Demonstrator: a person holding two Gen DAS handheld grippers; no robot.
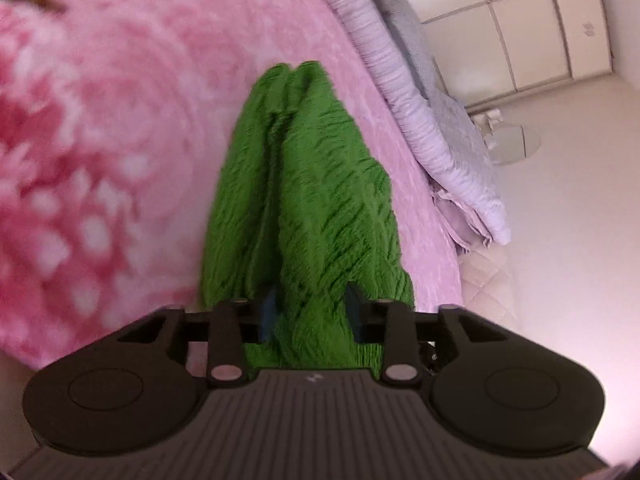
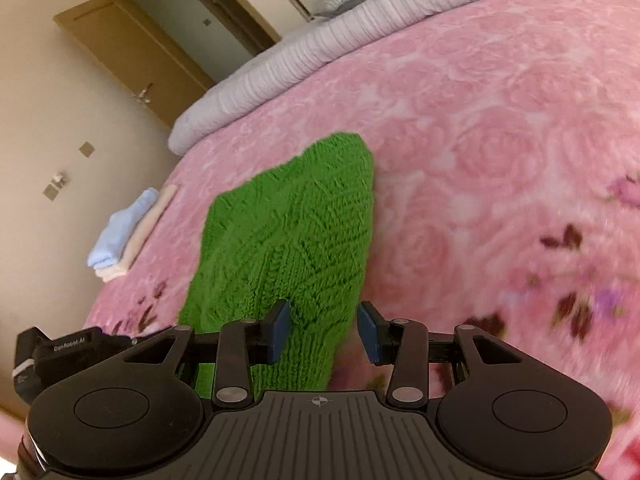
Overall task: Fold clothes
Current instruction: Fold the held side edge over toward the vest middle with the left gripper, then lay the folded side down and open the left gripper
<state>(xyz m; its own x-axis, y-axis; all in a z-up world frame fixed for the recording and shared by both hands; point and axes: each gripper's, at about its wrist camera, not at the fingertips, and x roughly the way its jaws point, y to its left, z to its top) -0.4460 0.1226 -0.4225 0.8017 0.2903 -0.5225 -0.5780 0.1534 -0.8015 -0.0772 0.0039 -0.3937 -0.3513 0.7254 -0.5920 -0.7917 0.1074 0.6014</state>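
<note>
Your left gripper (image 1: 311, 312) is clamped on a bunched fold of the green knit garment (image 1: 308, 200). Both blue pads (image 1: 354, 304) press into the knit, w/ cloth bulging out btwn and around them. From that grip the garment runs away from the camera in long vertical folds, narrowing to a doubled tip far up the frame. It lies over the pink floral blanket (image 1: 120, 140) that covers the bed. To the right of the blanket, along the bed's edge, sits a pale lilac ribbed duvet (image 1: 400, 92) w/ a grey pillow (image 1: 440, 100) beside it. Beyond that, pale floor and white panelled cupboard doors (image 1: 520, 32).

In the right wrist view, your right gripper (image 2: 322, 328) stands partly apart, pads not closed. The garment's (image 2: 296, 232) right edge passes btwn them: the left pad (image 2: 280, 330) touches the knit, the right pad (image 2: 370, 332) sits clear of it w/ pink blanket (image 2: 500, 140) showing in the gap. So this gripper is not clamping the cloth. The garment spreads flat here, a broad green slab narrowing to a rounded end farther up the bed. Part of your other gripper's black body (image 2: 60, 356) shows at lower left, by the garment's near end. Near the bed's left edge lies a small stack of folded cloths (image 2: 128, 236), light blue over cream. The lilac duvet (image 2: 300, 64) runs along the far side; a brown door (image 2: 132, 52) stands in the beige wall behind
</note>
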